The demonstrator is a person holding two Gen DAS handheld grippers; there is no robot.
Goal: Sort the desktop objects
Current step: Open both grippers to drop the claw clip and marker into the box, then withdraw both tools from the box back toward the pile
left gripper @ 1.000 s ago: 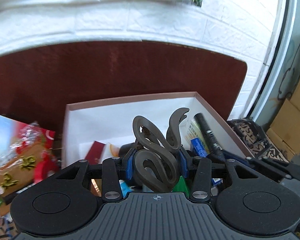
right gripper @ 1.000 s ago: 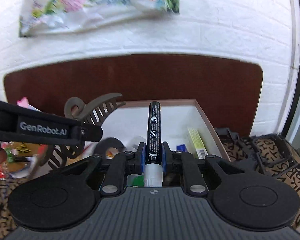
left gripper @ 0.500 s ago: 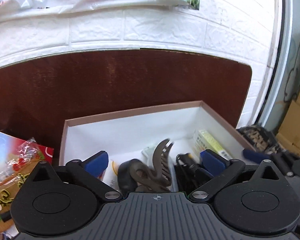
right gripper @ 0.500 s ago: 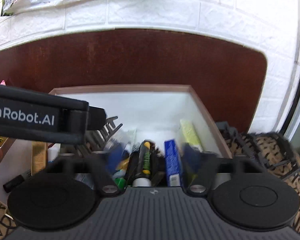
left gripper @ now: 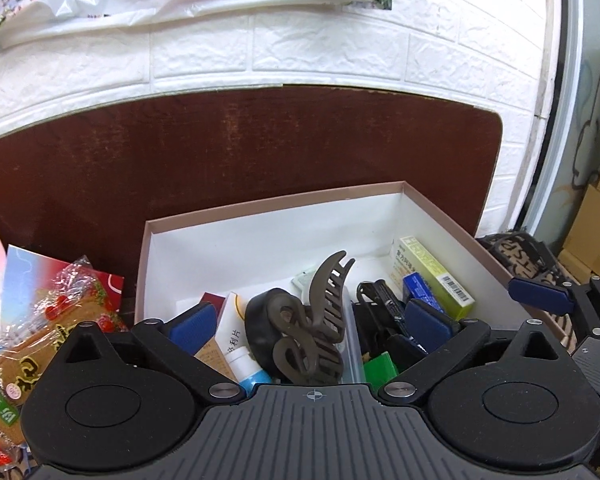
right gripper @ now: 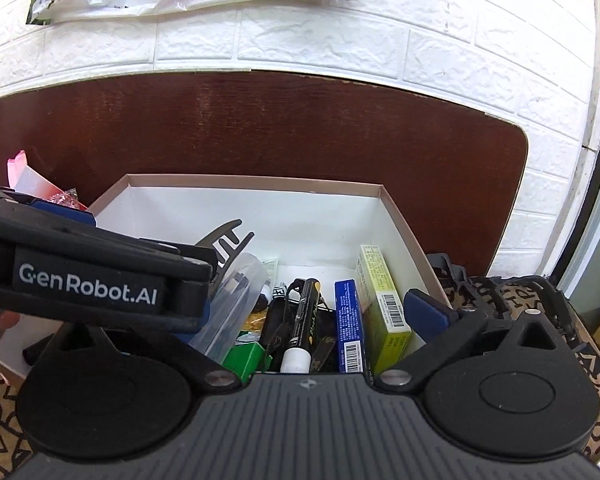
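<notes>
A pink-rimmed white box (left gripper: 268, 208) (right gripper: 396, 216) holds several small items. A brown hair claw clip (left gripper: 312, 332) lies loose in it, its teeth also showing in the right wrist view (right gripper: 228, 240). A black marker with a white cap (right gripper: 304, 324) lies in the box beside a blue carton (right gripper: 348, 320) and a yellow-green carton (right gripper: 380, 300) (left gripper: 432, 276). My left gripper (left gripper: 312, 320) is open and empty above the clip. My right gripper (right gripper: 300, 320) is open and empty above the marker; its left finger is hidden behind the left gripper's body.
Snack packets (left gripper: 28, 344) lie left of the box. A patterned cloth (right gripper: 540, 300) with a black object lies to the right. A dark wooden board (right gripper: 260, 128) and a white brick wall stand behind. A clear plastic case (right gripper: 232, 304) and a white tube (left gripper: 236, 340) are in the box.
My left gripper opened and dropped the hair claw clip into the box. My right gripper opened and dropped the marker into the box. Both now hang open above the box.
</notes>
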